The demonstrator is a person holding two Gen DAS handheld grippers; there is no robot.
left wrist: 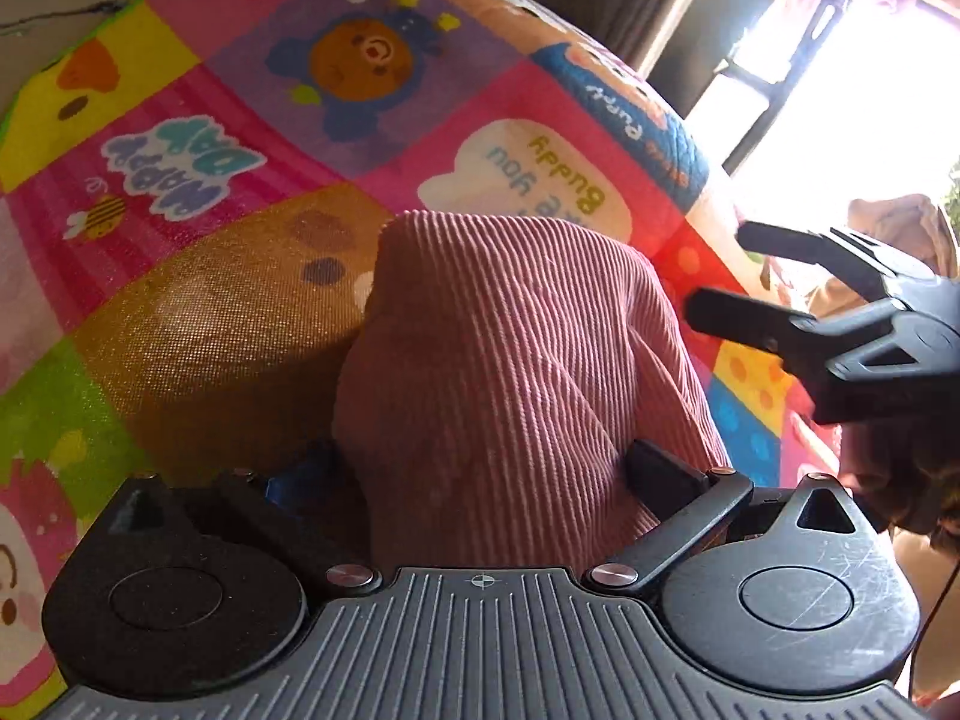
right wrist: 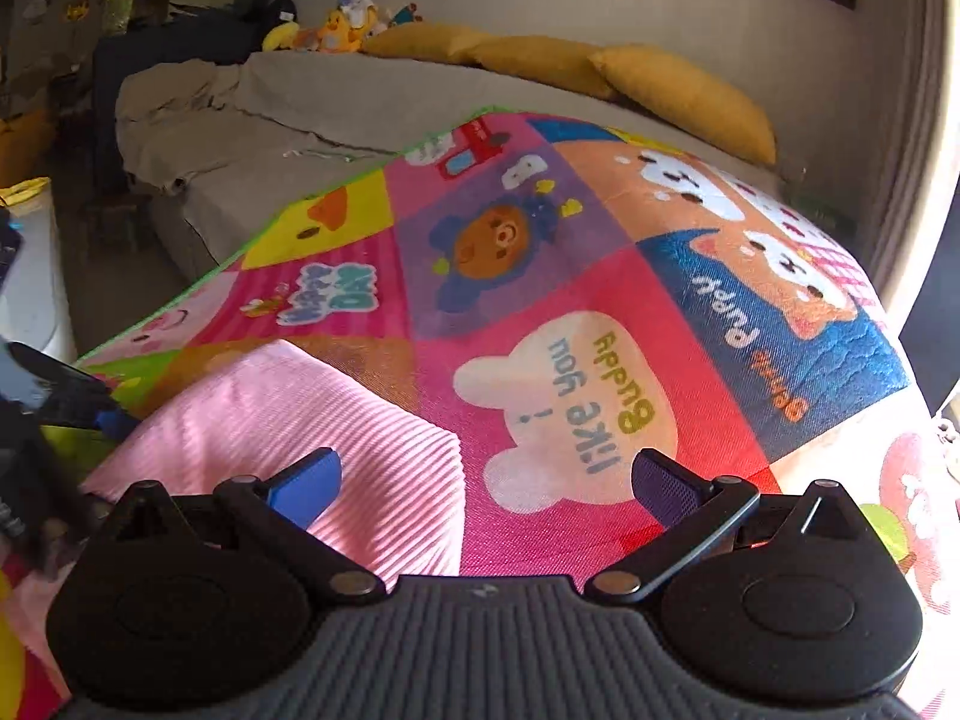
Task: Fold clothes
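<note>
Left wrist view: a pink ribbed garment [left wrist: 510, 372] fills the space between the two fingers of the left gripper [left wrist: 480, 480]. The cloth bulges up and forward from between them, and the fingers stand fairly wide apart on either side of the bunched fabric; its right pad touches the cloth, while the left pad is mostly hidden behind it, so I cannot tell whether the gripper truly pinches it. To the right of this gripper and a little ahead, the right gripper [left wrist: 714, 273] shows as two black fingers with a clear gap between them, holding nothing, their tips near the garment's right edge.

In the right wrist view the same garment [right wrist: 288, 420] looks paler pink and lies flat ahead and to the left of the right gripper [right wrist: 486, 480]. This gripper is spread wide; its blue left pad [right wrist: 309, 483] hovers over the cloth and its right pad is over the bare mat. The left gripper [right wrist: 66, 390] pokes in at the far left edge, by the garment's left side.

Under everything lies a bright patchwork play mat [right wrist: 540, 252] with cartoon animals and words. Beyond it, ahead of the right gripper, is a grey-covered bed [right wrist: 360, 96] with yellow pillows [right wrist: 678, 90] along the wall and plush toys [right wrist: 342, 24] at the far end. Strong light comes through a window [left wrist: 840, 90] ahead-right of the left gripper.
</note>
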